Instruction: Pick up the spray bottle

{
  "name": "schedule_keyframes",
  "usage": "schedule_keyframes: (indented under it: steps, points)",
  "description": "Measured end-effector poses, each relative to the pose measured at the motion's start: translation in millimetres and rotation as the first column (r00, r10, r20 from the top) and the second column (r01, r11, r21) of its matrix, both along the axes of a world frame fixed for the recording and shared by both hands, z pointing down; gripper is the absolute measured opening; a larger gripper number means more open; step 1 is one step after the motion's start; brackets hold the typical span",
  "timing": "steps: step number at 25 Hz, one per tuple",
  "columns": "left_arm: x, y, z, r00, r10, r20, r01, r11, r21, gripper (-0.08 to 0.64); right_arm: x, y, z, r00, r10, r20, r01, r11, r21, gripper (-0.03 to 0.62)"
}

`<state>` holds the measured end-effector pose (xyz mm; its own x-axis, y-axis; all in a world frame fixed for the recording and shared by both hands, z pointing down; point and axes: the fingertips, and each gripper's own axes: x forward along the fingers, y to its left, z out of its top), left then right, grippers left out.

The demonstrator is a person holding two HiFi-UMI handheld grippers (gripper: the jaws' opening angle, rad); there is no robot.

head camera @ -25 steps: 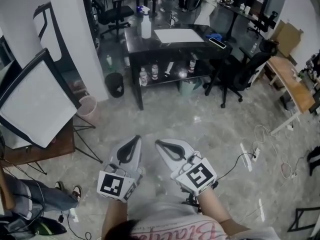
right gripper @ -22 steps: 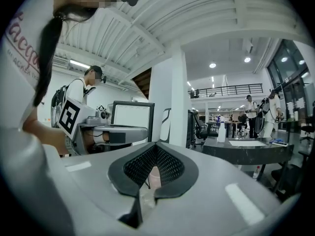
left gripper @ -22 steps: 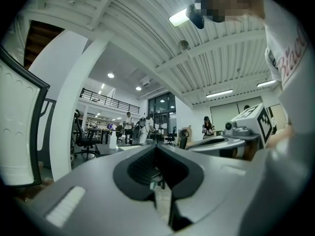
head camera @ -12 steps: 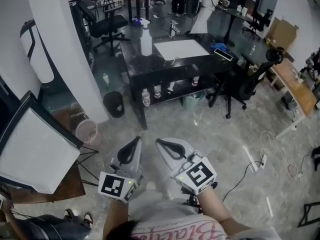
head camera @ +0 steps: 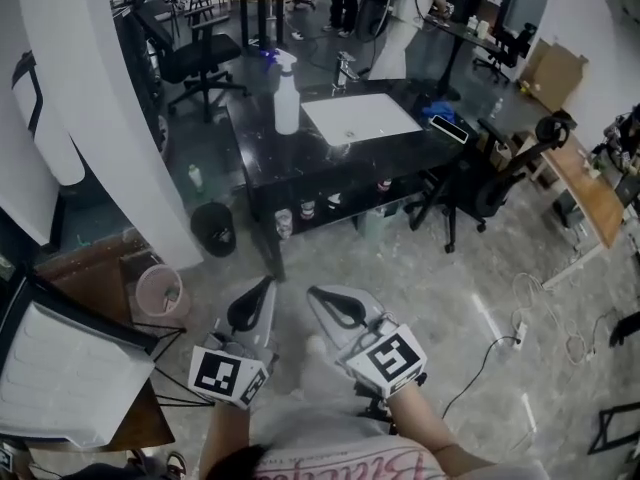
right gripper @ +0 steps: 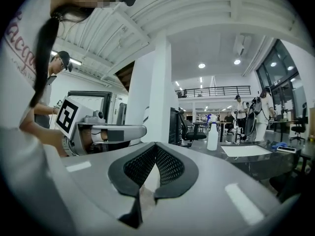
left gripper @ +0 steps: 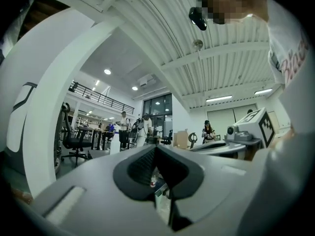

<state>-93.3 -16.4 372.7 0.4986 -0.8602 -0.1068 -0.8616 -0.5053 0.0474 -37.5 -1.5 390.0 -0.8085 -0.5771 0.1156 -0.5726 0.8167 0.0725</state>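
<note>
L gripper and R gripper out front, side by side. Both jaws pressed together, nothing betw. them. We've walked in: black table sits nearer than a sec ago. On it, spray bottle upright near far-left corner, beside white sheet. Still well apart from us, so approach only.

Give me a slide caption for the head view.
Left claw and right claw, both shut and empty, point toward the black table carrying the white spray bottle.
</note>
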Motion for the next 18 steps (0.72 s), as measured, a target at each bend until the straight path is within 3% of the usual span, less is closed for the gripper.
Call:
schedule_keyframes:
  steps: [8, 14, 18]
  points:
    - [-2, -105, -2, 1.0, 0.017, 0.024, -0.017, 1.0, 0.021, -0.003, -8, -112, -1, 1.0, 0.005, 0.025, -0.006, 1.0, 0.016, 0.002]
    - [-2, -209, -12, 0.998, -0.016, 0.059, 0.014, 0.999, 0.031, -0.001, -9, -211, -17, 0.999, -0.019, 0.042, 0.018, 0.999, 0.027, 0.002]
    - [-2, -273, -22, 0.993, -0.055, 0.1, 0.05, 0.997, 0.052, 0.067, -9, -269, -30, 0.999, -0.038, 0.022, 0.037, 0.998, 0.047, 0.002]
